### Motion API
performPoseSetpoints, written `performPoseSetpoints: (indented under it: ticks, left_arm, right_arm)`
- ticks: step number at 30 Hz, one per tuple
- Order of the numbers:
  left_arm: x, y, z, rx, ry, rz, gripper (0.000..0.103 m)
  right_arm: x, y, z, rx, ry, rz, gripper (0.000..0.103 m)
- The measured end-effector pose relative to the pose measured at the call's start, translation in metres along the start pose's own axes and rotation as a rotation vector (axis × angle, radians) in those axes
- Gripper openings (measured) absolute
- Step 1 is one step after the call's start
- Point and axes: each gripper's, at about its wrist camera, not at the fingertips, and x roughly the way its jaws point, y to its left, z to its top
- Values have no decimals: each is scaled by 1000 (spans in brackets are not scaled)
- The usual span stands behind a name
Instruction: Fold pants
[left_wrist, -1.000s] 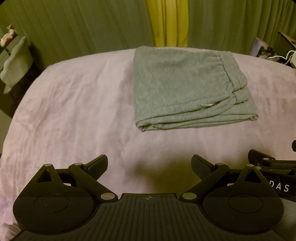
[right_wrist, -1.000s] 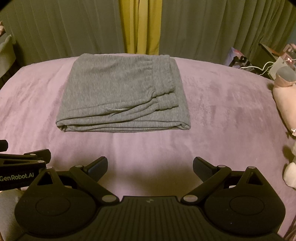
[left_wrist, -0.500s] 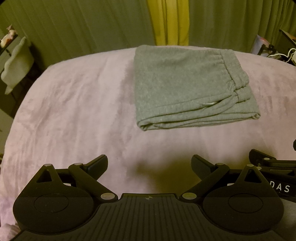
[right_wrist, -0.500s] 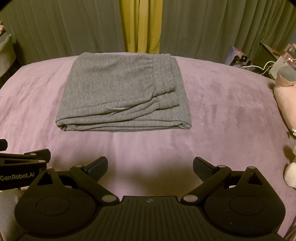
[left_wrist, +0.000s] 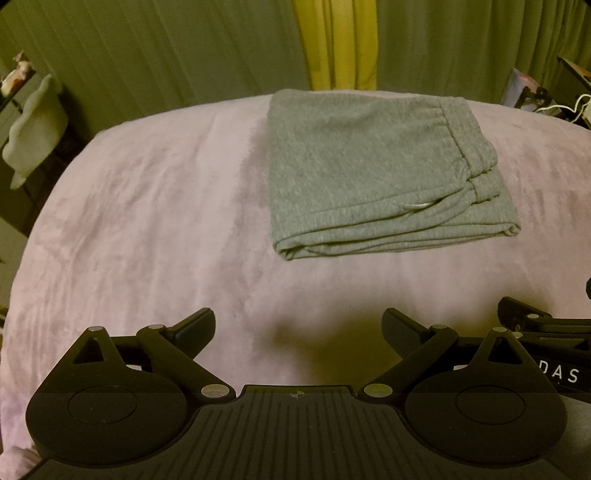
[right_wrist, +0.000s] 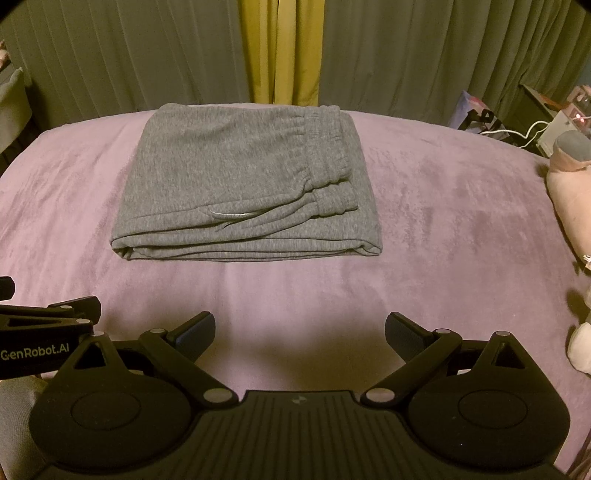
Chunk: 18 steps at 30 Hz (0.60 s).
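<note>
The grey pants (left_wrist: 373, 173) lie folded into a flat rectangle on the pink-purple bed cover (left_wrist: 147, 229), waistband at the right. They also show in the right wrist view (right_wrist: 243, 192). My left gripper (left_wrist: 298, 328) is open and empty, held back from the near fold edge. My right gripper (right_wrist: 300, 330) is open and empty too, at a similar distance. Each gripper's body shows at the edge of the other's view.
Green and yellow curtains (right_wrist: 284, 51) hang behind the bed. A pink plush toy (right_wrist: 570, 199) lies at the bed's right edge. Cables and small devices (right_wrist: 554, 125) sit beyond the right side. A pale chair back (left_wrist: 33, 125) stands at the left.
Both views have drifted very slightly; the pants look unchanged and both grippers have stayed open.
</note>
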Motion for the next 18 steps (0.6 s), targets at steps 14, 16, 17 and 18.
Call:
performPoseSetpoints:
  ticks: [14, 16, 17, 18]
  left_arm:
    - [0, 0, 0, 0, 1, 1, 101]
    - [0, 0, 0, 0, 2, 1, 101]
    - [0, 0, 0, 0, 2, 0, 101]
    - [0, 0, 0, 0, 1, 1, 101]
  right_arm:
    - [1, 0, 0, 0, 3, -1, 99]
    - [1, 0, 0, -1, 3, -1, 99]
    - [1, 0, 0, -1, 4, -1, 99]
    - [1, 0, 0, 1, 3, -1, 99]
